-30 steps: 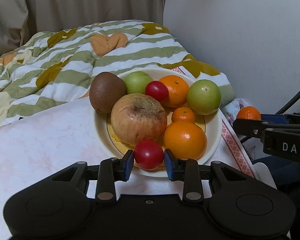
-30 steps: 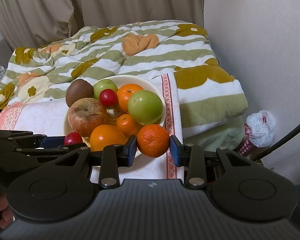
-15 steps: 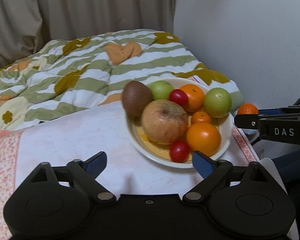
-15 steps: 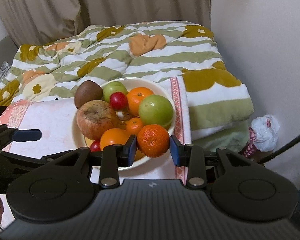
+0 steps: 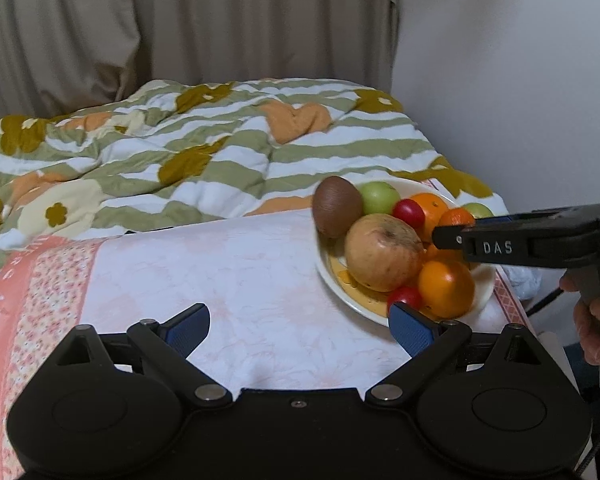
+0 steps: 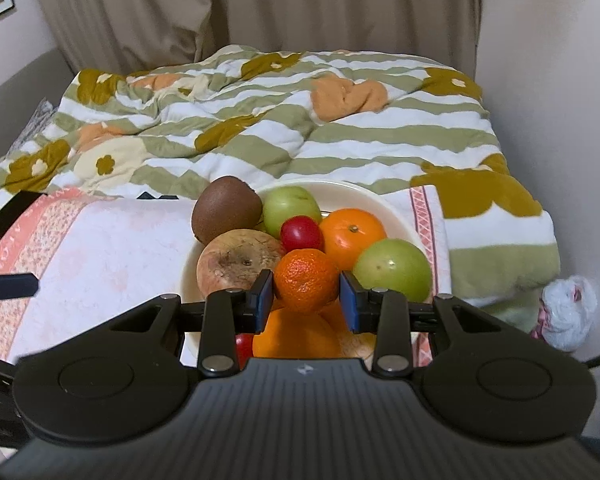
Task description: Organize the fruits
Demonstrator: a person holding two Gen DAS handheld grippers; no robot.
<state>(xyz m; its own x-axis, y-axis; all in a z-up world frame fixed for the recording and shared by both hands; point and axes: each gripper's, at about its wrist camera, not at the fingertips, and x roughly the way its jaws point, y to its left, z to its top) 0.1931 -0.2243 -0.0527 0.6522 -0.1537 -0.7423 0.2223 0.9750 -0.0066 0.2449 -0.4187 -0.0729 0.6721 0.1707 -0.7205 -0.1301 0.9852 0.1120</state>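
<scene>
A cream plate (image 6: 340, 188) on the white cloth holds a kiwi (image 6: 226, 208), two green apples, a large blotchy apple (image 6: 240, 264), oranges and a small red fruit (image 6: 300, 234). My right gripper (image 6: 306, 294) is shut on a mandarin (image 6: 306, 280) and holds it over the middle of the pile. In the left wrist view it reaches in from the right, and the mandarin (image 5: 456, 218) shows at its tip. My left gripper (image 5: 300, 328) is open and holds nothing, low over the cloth. Its right finger sits just in front of a second small red fruit (image 5: 405, 297) at the plate's near edge.
A white cloth with a pink flowered border (image 5: 40, 280) covers the surface. A striped, flowered quilt (image 5: 220, 152) lies behind the plate, with curtains beyond and a wall on the right. A white plastic bag (image 6: 568, 312) lies low at the right. A person's hand (image 5: 592, 320) grips the right tool.
The left gripper let go of the small red fruit at the plate's near edge, opened wide and drew back to the left. The right gripper carried the mandarin left, over the plate.
</scene>
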